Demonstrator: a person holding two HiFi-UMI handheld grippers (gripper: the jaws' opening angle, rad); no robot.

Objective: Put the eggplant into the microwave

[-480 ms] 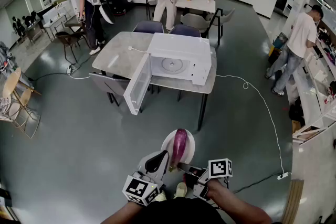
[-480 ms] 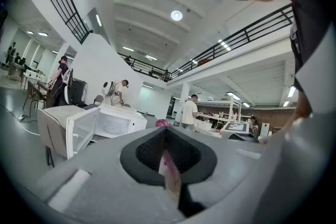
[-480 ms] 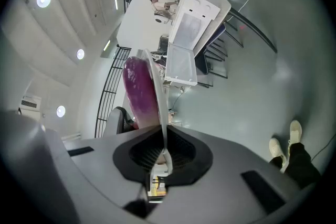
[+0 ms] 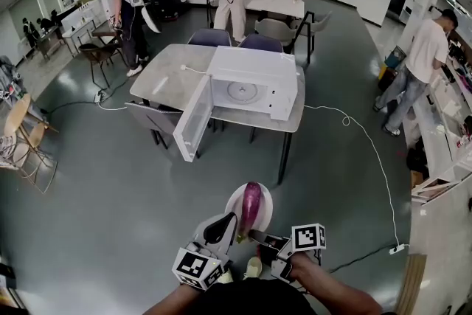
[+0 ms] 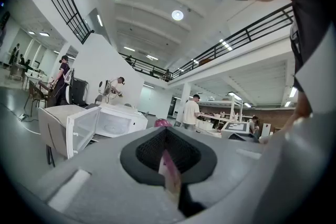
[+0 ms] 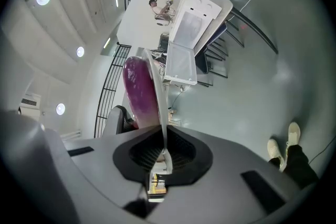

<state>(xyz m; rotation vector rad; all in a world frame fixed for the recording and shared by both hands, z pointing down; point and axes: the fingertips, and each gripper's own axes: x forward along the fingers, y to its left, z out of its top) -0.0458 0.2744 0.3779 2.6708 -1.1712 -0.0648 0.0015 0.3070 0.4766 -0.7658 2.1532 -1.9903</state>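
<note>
Holding plate [image 4: 266, 209] by near rim: left gripper [image 4: 230, 227], right gripper [image 4: 252, 235] each clamped nearly shut on edge, likely so eggplant [image 4: 251, 204] rides level atop. Microwave [image 4: 254, 81], door open, well ahead on table [image 4: 166, 77].

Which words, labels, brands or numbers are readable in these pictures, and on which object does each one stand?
No text can be read.
Black-and-white marker cubes: only square patterns, no words.
White microwave oven: any brand or panel print is too small to read.
</note>
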